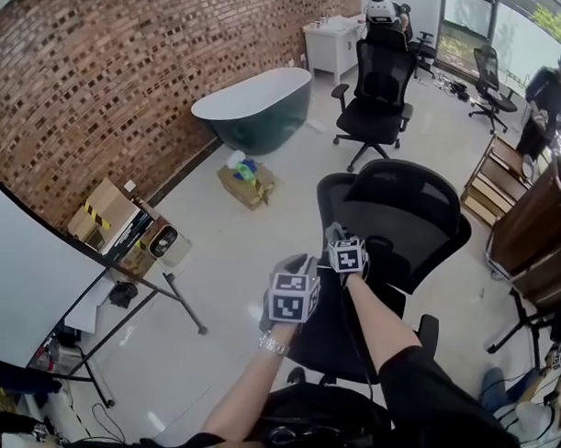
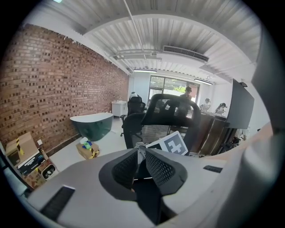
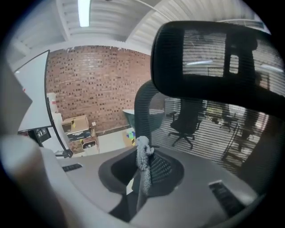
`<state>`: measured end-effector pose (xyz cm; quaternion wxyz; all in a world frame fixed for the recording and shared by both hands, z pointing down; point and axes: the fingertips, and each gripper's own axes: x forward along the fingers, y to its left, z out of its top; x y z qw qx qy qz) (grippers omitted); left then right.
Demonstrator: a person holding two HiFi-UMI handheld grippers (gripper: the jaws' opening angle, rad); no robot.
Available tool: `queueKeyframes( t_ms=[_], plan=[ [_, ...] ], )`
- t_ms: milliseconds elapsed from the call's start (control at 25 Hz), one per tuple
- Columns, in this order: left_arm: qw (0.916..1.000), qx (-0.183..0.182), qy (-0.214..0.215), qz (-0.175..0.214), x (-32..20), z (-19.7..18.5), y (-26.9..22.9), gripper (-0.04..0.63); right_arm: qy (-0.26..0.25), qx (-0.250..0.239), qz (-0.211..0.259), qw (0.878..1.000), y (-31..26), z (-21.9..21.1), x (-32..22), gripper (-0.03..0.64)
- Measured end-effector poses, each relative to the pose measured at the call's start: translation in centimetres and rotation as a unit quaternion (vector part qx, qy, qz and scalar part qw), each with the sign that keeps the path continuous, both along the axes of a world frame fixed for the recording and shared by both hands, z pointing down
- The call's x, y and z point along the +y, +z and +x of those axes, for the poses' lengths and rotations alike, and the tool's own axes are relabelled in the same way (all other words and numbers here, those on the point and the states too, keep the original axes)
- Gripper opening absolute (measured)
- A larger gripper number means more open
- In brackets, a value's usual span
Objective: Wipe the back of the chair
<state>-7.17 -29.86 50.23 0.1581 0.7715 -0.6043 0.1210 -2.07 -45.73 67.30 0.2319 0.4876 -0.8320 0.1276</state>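
Grey nubbly cloth [image 3: 142, 153] stands pinched upright in the right gripper [image 3: 146, 161]. Jaws clamped on it, a short tuft showing above the pads. Left gripper [image 2: 141, 155] just beside it, jaws drawn together, nothing I can name between them. Chair [image 1: 400, 213] directly ahead: black mesh back just past the jaws, headrest looming overhead in the right gripper view. Cloth is near the mesh; contact not shown.

Judgement: the wipe itself has not begun. Little cloth protrudes, so the hard jaw tips could scrape the mesh. Lead with the tuft's flat side, use light pressure and long strokes top to bottom, and include the frame edge. Chair looks to be on castors and may roll or swivel, so the left gripper could brace the frame.

Writing: none legible. Marker cubes [image 1: 294, 297] show black-and-white squares only. Cardboard boxes [image 1: 102, 212] by the brick wall [image 1: 129, 75] carry yellow-black tape, print too small to read.
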Motion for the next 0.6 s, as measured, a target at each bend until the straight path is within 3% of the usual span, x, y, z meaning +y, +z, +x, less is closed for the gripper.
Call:
queueKeyframes(
  t_ms=[120, 320, 440, 600],
  plan=[
    [0.9999, 0.001, -0.01, -0.002, 0.1, -1.0, 0.3, 0.061, 0.031, 0.022, 0.0, 0.999, 1.0, 3.9, -1.5, 0.046],
    [0.9999, 0.005, -0.006, -0.007, -0.3, -1.1, 1.3, 0.061, 0.109, 0.047, 0.018, 0.993, 0.8, 14.9, -2.6, 0.046],
    [0.9998, 0.015, 0.011, -0.004, -0.7, -0.2, 1.3, 0.061, 0.169, 0.084, 0.037, 0.981, 0.2, 23.2, -1.2, 0.046],
    [0.9994, 0.023, 0.024, -0.005, -1.1, 0.9, 1.2, 0.061, 0.256, 0.108, 0.019, 0.961, 0.3, 34.6, 1.8, 0.046]
  ],
)
